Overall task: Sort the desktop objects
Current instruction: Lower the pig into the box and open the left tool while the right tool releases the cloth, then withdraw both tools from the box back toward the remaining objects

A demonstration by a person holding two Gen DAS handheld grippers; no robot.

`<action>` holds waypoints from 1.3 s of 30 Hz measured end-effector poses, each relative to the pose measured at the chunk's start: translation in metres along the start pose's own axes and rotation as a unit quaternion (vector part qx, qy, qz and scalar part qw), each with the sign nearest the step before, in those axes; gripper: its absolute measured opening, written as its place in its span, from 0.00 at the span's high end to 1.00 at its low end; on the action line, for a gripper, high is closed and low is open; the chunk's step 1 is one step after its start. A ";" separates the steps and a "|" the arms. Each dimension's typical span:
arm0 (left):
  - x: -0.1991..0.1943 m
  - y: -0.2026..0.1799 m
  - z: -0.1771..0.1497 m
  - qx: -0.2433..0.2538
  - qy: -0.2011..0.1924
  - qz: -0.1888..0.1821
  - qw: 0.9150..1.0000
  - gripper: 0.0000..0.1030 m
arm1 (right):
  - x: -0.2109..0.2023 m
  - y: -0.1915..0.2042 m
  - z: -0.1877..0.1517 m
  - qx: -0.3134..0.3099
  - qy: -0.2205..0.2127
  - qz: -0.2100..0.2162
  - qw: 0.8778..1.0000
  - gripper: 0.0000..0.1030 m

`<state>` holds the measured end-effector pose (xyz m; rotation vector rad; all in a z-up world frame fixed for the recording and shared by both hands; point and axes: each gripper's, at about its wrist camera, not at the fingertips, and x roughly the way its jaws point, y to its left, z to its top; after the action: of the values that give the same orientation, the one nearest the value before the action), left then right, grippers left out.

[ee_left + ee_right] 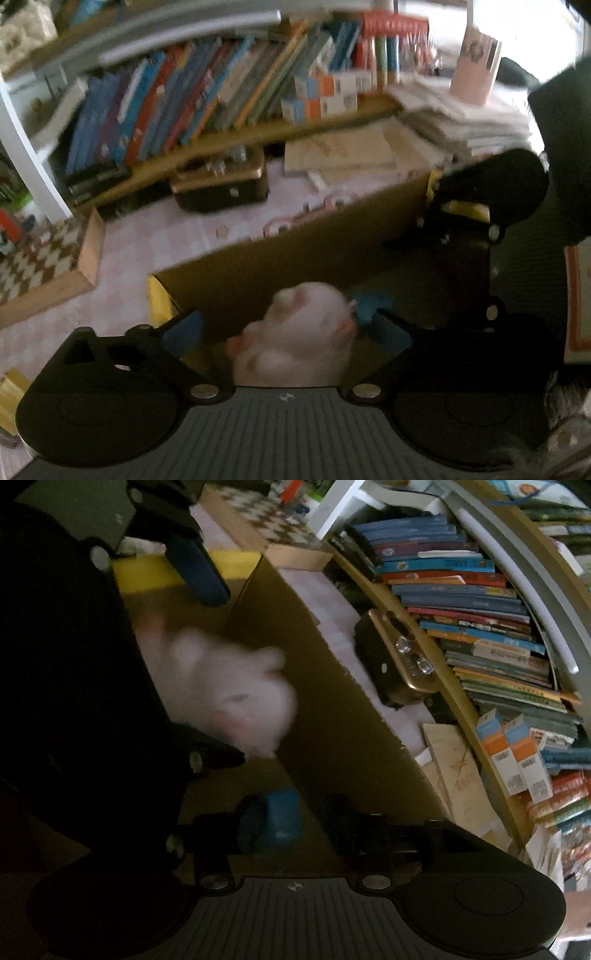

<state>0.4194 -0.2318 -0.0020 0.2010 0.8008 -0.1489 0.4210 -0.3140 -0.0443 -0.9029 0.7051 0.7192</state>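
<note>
plush toy (pixel 295 332), pale pink and smeared by blur, sits between the blue pads of the left gripper (pixel 284 325). the jaws are spread wide and neither pad seems to press on it, so i judge it released, not gripped. it lies right in front of that gripper, inside the cardboard box (pixel 295 254), down against the inner wall. in the left wrist view its long axis seems to run from the gripper toward the box wall, a little tilted right. which end is the head i cannot tell for sure.

in the right wrist view the toy (pixel 229 694) is ahead and left of the right gripper (pixel 306 819), well apart from its fingertips. that gripper is part-way parted with nothing between the jaws. a faint eye there suggests the face turns toward this camera.

so the left hand is the nearer one. beyond the box wall lies the pink checked desk (pixel 147 229), with a black and gold case (pixel 221 184) farther off, below the row of books (pixel 184 96).
</note>
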 end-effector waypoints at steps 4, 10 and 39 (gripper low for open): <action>-0.028 0.008 0.002 -0.024 -0.040 0.008 0.999 0.02 | -0.022 -0.004 -0.005 0.027 -0.029 -0.010 0.999 0.45; -0.083 0.014 -0.005 -0.059 -0.105 0.023 0.992 0.00 | -0.075 -0.016 -0.018 0.110 -0.093 -0.037 0.989 0.38; -0.212 0.036 -0.174 -0.150 -0.163 0.099 0.970 0.00 | -0.197 0.114 -0.097 0.436 -0.166 -0.169 0.868 0.19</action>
<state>0.1601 -0.1441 0.0385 -0.0308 0.4625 0.1266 0.1974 -0.3976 0.0190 -0.0459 0.4616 0.1689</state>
